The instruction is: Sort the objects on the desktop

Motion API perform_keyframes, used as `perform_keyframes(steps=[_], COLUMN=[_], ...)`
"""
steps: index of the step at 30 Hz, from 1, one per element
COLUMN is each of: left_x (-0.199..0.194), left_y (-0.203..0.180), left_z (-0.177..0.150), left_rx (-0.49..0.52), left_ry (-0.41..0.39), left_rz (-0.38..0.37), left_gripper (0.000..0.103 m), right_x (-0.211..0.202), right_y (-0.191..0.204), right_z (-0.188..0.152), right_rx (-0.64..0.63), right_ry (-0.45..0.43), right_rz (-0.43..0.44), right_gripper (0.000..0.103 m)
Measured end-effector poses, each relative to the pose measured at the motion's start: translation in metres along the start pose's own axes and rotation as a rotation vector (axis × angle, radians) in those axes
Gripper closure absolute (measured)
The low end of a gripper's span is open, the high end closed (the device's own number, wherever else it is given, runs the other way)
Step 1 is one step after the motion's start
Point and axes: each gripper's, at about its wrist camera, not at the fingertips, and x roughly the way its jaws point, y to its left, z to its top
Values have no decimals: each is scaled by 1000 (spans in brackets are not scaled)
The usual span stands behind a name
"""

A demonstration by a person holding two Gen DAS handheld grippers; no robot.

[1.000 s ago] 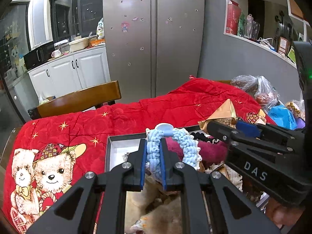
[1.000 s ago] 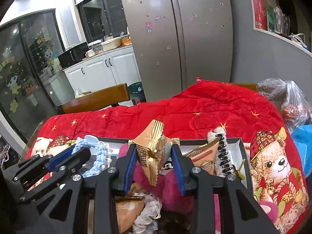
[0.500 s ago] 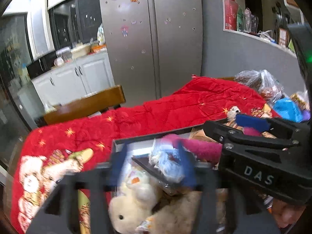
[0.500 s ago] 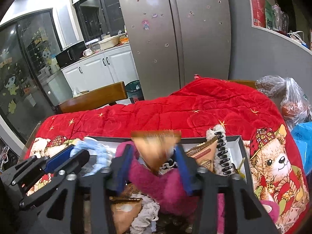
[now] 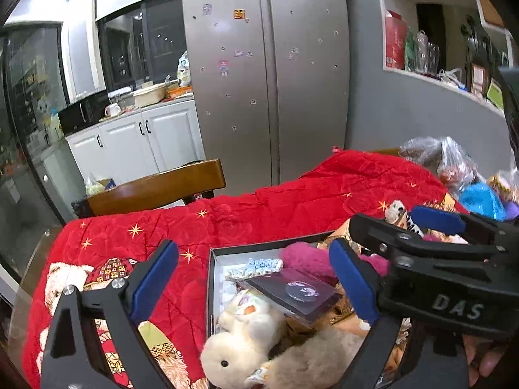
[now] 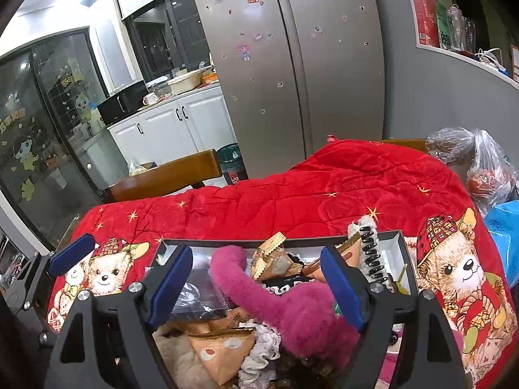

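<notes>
Red bear quilt (image 6: 340, 188) under the storage box (image 6: 397, 238). Left gripper (image 5: 253, 275) and right gripper (image 6: 256, 278) both gape, empty, above it; blue scrunchie (image 5: 264, 264) and gold packet (image 6: 269, 256) lie inside. Lift straight up, clear of the clutter.

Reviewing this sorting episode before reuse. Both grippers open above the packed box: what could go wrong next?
1. The box is piled loosely; closing on the magenta plush may drag the gold packet along.
2. The right gripper and left gripper hover close together and could collide.
3. The blue scrunchie lies near the rim and could get knocked out.
</notes>
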Motion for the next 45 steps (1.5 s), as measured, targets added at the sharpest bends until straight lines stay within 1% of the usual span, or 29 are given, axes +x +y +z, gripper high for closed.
perform_keyframes(steps=[2, 4, 6, 10, 12, 14, 15, 16, 17, 18, 19, 21, 23, 24, 26, 27, 29, 31, 33, 34, 35, 36, 37, 38, 39, 41, 42, 43, 45], left_x=[-4, -8, -13, -27, -34, -45, -50, -56, -71, -83, -103, -147, -198, -212, -252, -266, -296, -318, -333, -337, -339, -341, -340, -340, -339, -334, -330, -325, -315], left_y=[4, 8, 10, 13, 14, 18, 20, 22, 25, 26, 26, 26, 21, 20, 13, 12, 11, 9, 2, -2, -5, -10, -12, -16, -19, -21, -22, -22, -19], left_z=[1, 2, 3, 7, 10, 13, 15, 16, 19, 20, 20, 12, -5, -10, -30, -40, -70, -98, -133, -148, -161, -179, -189, -206, -218, -244, -253, -261, -269], left_rx=[-11, -19, -30, -31, -35, -58, -67, -80, -106, -115, -118, -107, -72, -62, -47, -54, -95, -133, -113, -101, -89, -79, -74, -77, -76, -63, -60, -59, -66], left_ry=[-30, -38, -55, -98, -119, -132, -134, -135, -135, -148, -175, -229, -284, -297, -317, -319, -326, -341, -309, -295, -280, -267, -263, -262, -260, -244, -231, -219, -198], left_rz=[-3, -9, -23, -18, -16, -20, -22, -9, 44, 61, 68, 54, 23, 19, 13, 6, -23, -48, -49, -53, -51, -33, -17, 17, 36, 55, 68, 80, 94], left_gripper=[8, 8, 8, 2, 2, 1, 1, 1, 1, 1, 1, 1, 0, 0, 0, 0, 0, 0, 0, 0, 0, 0, 0, 0, 0, 0, 0, 0, 0], right_x=[-3, -7, -15, -33, -44, -55, -60, -69, -76, -84, -95, -123, -163, -180, -216, -231, -262, -284, -306, -313, -319, -323, -326, -326, -325, -320, -314, -309, -292], right_y=[1, 2, 5, 8, 11, 18, 21, 25, 27, 29, 32, 36, 40, 42, 47, 50, 57, 67, 79, 82, 80, 76, 72, 65, 56, 45, 41, 40, 38], right_z=[1, 2, 3, 6, 9, 11, 12, 13, 13, 13, 12, 10, -1, -7, -22, -32, -57, -82, -110, -126, -142, -159, -175, -194, -212, -244, -257, -265, -282], right_rx=[9, 22, 23, 26, 15, -39, -62, -83, -94, -103, -108, -126, -135, -137, -148, -157, -185, -229, -284, -291, -278, -259, -237, -211, -185, -169, -175, -180, -200], right_ry=[-9, -17, -48, -109, -136, -165, -181, -205, -220, -235, -248, -267, -314, -330, -352, -366, -395, -423, -473, -494, -496, -488, -478, -472, -466, -470, -461, -447, -427], right_rz=[13, 16, 12, 13, 11, -20, -42, -79, -95, -103, -106, -93, -96, -94, -105, -124, -169, -167, -193, -214, -228, -234, -231, -211, -180, -122, -110, -119, -191], right_gripper=[13, 6, 1, 0, 0, 0, 0, 0, 0, 0, 0, 0, 0, 0, 0, 0, 0, 0, 0, 0, 0, 0, 0, 0, 0, 0, 0, 0, 0])
